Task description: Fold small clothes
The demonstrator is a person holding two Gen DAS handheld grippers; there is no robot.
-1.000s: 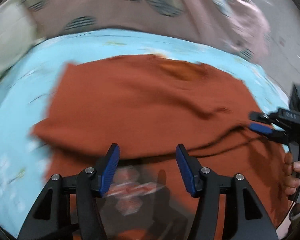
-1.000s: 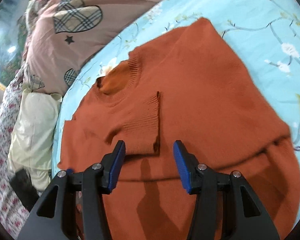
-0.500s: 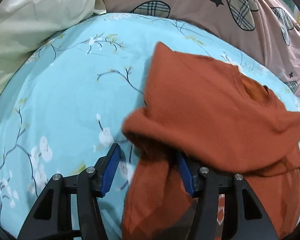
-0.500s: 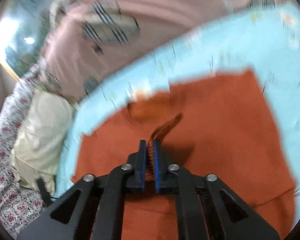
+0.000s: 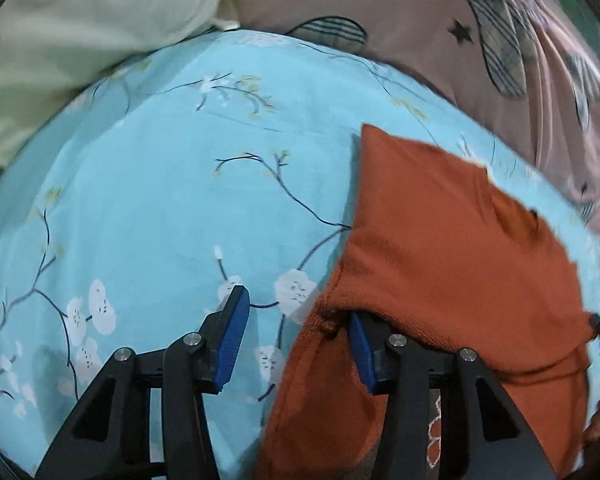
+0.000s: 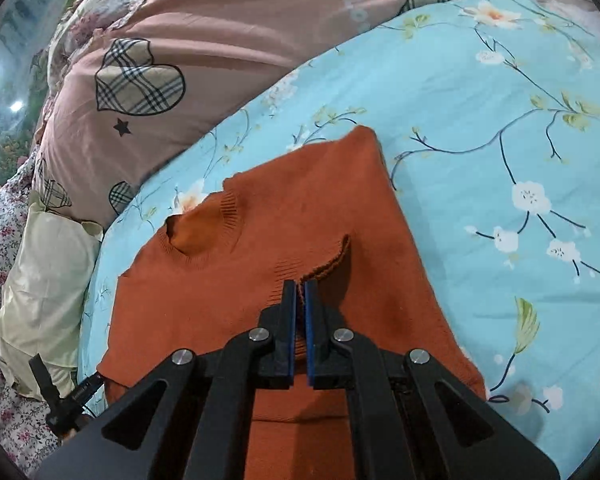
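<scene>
**Right wrist view: cuff pinched, sweater on bedsheet**

Right wrist cam: right gripper (image 6: 300, 292) w/ jaws clenched on ribbed sleeve cuff (image 6: 327, 266) of orange sweater (image 6: 260, 240); cuff raised slightly off the body panel. Sweater lies on blue floral bedsheet (image 6: 480, 120), neckline toward pink quilt (image 6: 220, 40); cream pillow (image 6: 40, 272) at left.

Left wrist cam: left gripper (image 5: 296, 340) w/ jaws released, wide apart; its right finger sits under sweater's (image 5: 440, 248) folded left edge, left finger over bare sheet (image 5: 180, 200). Quilt (image 5: 420, 40) & pillow (image 5: 80, 28) beyond.
</scene>
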